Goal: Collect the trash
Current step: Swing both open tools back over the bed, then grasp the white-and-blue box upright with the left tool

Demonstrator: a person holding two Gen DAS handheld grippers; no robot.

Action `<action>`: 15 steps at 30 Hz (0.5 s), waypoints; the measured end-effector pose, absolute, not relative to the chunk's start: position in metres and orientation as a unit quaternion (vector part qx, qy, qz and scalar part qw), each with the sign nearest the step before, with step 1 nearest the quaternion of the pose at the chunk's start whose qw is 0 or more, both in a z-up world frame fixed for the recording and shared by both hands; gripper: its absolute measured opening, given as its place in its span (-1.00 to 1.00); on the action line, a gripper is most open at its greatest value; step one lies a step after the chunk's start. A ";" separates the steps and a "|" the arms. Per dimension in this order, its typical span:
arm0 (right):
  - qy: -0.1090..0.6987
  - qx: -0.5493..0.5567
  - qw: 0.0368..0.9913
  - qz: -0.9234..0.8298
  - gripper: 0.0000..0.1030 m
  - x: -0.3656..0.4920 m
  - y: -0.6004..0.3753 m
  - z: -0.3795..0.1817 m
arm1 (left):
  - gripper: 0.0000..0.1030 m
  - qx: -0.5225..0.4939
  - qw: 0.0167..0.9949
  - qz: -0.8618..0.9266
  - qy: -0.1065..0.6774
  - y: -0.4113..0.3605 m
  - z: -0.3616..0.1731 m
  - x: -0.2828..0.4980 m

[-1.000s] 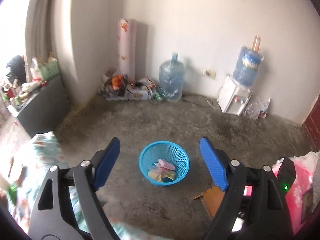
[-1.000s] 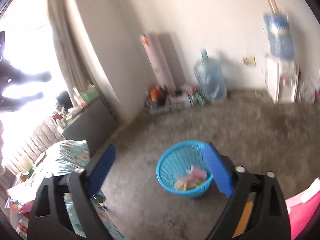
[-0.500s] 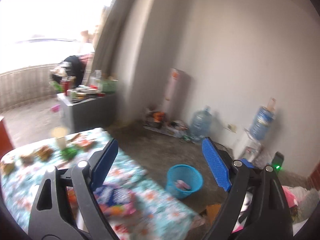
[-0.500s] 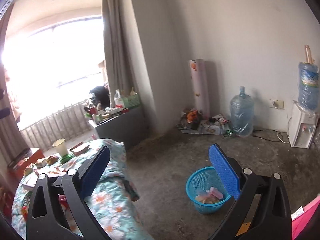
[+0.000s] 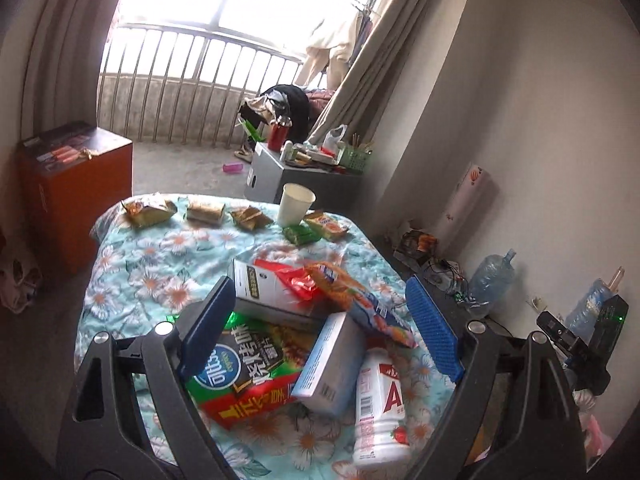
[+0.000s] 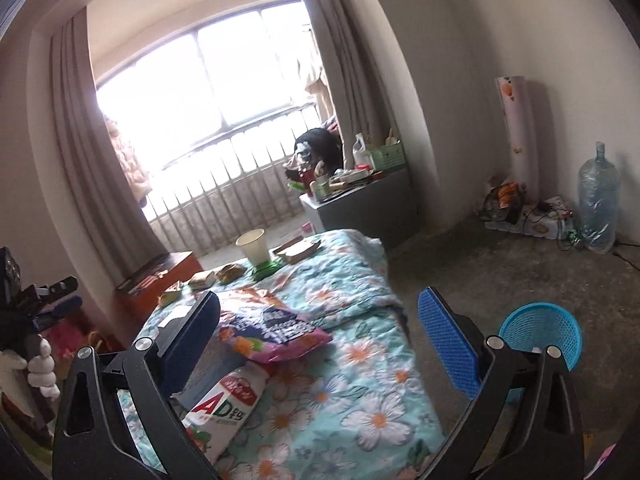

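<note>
A floral-cloth table point(image 5: 132, 280) carries a pile of trash: a green and red snack bag point(image 5: 248, 372), a white AD bottle point(image 5: 380, 400), a pale blue box point(image 5: 332, 364), an orange snack bag point(image 5: 356, 300), and a paper cup point(image 5: 295, 204) with small wrappers at the far edge. My left gripper point(image 5: 320, 332) is open and empty above the pile. My right gripper point(image 6: 328, 344) is open and empty over the table's near end, by a pink snack bag point(image 6: 276, 332) and the AD bottle point(image 6: 224, 404). The blue trash basket point(image 6: 540, 332) stands on the floor at the right.
An orange cabinet point(image 5: 72, 184) stands left of the table, a grey cabinet point(image 5: 296, 176) with clutter behind it. Water jugs point(image 6: 598, 204) and a paper roll point(image 6: 516, 132) stand along the wall. Concrete floor point(image 6: 480, 268) lies between the table and the basket.
Both grippers have swung up and left, away from the basket on the floor, and now face the table with the trash pile. Both stayed open and empty.
</note>
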State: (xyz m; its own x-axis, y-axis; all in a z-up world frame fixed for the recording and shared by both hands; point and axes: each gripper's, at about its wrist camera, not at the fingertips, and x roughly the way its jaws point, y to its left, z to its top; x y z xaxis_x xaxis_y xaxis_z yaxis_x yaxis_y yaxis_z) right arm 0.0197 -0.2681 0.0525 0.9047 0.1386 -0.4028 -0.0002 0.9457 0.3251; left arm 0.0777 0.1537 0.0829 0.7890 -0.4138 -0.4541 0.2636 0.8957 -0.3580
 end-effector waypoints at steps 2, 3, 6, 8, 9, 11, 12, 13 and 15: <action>0.241 0.165 0.955 0.057 0.87 0.024 -0.256 0.041 | 0.60 -0.145 0.927 -0.191 0.288 0.154 0.069 0.080; 0.254 0.169 0.950 0.066 0.87 0.025 -0.251 0.034 | 0.60 -0.149 0.923 -0.194 0.298 0.154 0.061 0.081; 0.296 0.183 0.933 0.095 0.87 0.029 -0.234 0.012 | 0.60 -0.156 0.913 -0.204 0.317 0.151 0.040 0.085; 0.318 0.184 0.925 0.101 0.87 0.029 -0.225 0.000 | 0.60 -0.156 0.909 -0.209 0.326 0.148 0.029 0.086; 0.327 0.182 0.922 0.101 0.87 0.030 -0.221 -0.004 | 0.60 -0.154 0.907 -0.210 0.330 0.147 0.025 0.087; 0.339 0.180 0.918 0.100 0.87 0.031 -0.217 -0.010 | 0.60 -0.147 0.906 -0.214 0.334 0.144 0.020 0.088; 0.341 0.182 0.917 0.099 0.87 0.033 -0.219 -0.009 | 0.60 -0.145 0.906 -0.216 0.334 0.142 0.019 0.089; 0.342 0.186 0.916 0.099 0.87 0.034 -0.220 -0.008 | 0.60 -0.143 0.906 -0.219 0.334 0.142 0.017 0.091; 0.341 0.194 0.915 0.096 0.87 0.038 -0.224 -0.005 | 0.60 -0.136 0.907 -0.221 0.331 0.139 0.016 0.090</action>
State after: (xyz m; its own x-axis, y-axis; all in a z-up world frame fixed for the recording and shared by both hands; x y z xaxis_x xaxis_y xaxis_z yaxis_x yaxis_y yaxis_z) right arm 0.0380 -0.2240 -0.0053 0.7487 0.3086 -0.5867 -0.0443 0.9064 0.4202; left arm 0.0903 0.1387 0.0162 0.6833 -0.4903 -0.5410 0.3101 0.8657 -0.3930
